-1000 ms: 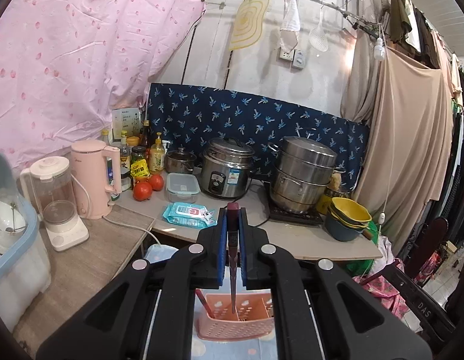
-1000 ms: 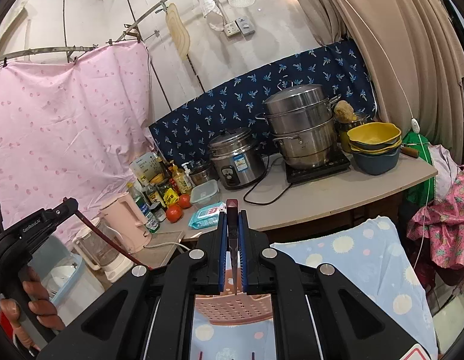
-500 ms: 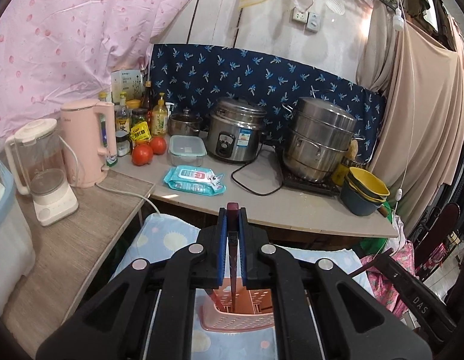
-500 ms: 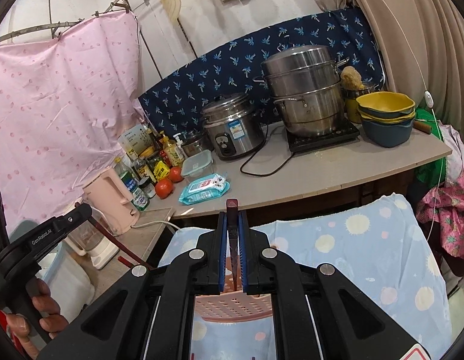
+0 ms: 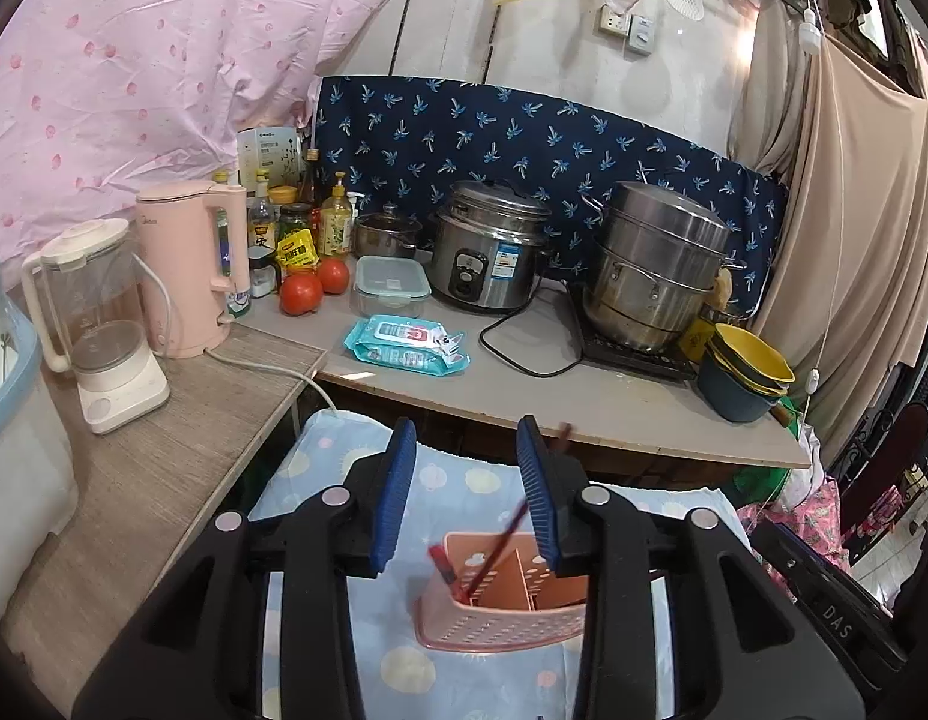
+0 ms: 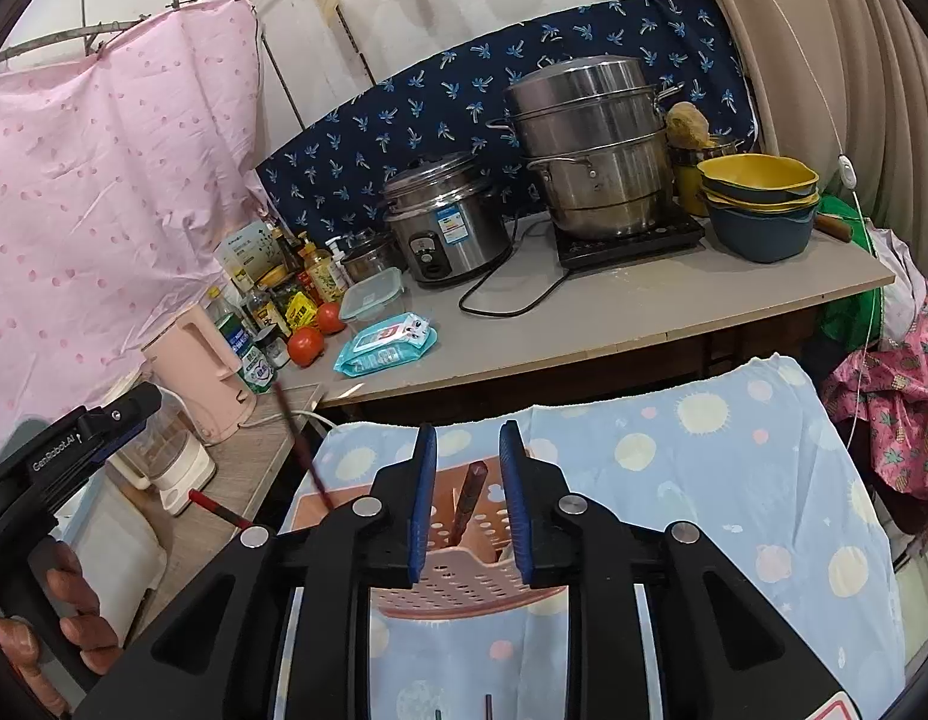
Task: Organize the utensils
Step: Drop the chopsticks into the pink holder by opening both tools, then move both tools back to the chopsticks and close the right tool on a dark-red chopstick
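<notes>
Dark red chopsticks [image 5: 494, 552] lean inside a pink perforated utensil basket [image 5: 500, 618], which stands on a surface draped in a blue dotted cloth [image 6: 734, 480]. Both the left claw [image 5: 467, 486] and the right claw [image 6: 467, 495] hover just above the basket, jaws freshly parted and gripping nothing. Another chopstick [image 6: 464, 504] stands free between the right claw's blue pads.

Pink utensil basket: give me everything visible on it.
The pink utensil basket looks like plastic, with perforated walls and inner dividers. It stands upright on the blue dotted cloth, below both grippers. Dark red chopsticks lean tilted in its compartments, ends resting inside. Neither gripper touches it.
</notes>
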### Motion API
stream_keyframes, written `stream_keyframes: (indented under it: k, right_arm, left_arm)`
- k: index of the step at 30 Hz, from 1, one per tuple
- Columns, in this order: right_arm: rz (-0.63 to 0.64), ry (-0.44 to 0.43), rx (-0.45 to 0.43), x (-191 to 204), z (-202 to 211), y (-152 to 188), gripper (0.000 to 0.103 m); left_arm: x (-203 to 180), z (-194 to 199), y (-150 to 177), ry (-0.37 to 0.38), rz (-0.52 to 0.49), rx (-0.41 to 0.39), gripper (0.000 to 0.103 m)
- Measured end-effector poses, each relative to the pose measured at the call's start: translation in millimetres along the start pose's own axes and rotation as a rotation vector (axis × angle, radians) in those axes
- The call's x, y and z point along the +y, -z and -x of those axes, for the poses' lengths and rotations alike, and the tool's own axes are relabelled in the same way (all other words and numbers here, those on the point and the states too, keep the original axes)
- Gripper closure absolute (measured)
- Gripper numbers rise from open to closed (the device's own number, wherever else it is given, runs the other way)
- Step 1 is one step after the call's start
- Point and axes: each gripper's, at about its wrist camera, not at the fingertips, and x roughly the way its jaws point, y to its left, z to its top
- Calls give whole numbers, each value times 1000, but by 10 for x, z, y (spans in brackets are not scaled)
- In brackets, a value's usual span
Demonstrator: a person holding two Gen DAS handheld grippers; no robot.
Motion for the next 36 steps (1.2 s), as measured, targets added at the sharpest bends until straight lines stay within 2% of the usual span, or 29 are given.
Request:
stream_keyframes:
  k: [9,16,22,29,36]
  right_arm:
    - [16,6,17,7,194,197,78]
    - [40,13,70,31,313,553,78]
    - [79,36,139,44,392,989,78]
    - [113,61,236,-42,470,1548,78]
    - [140,88,330,-118,617,2101,78]
  left_arm:
    - [74,159,189,-9,-4,23,70]
    - [208,278,489,-23,6,69,70]
    - [344,378,890,-58,4,133,70]
    - [520,467,1485,-87,6,245,70]
    - [635,589,1988,-95,25,338,70]
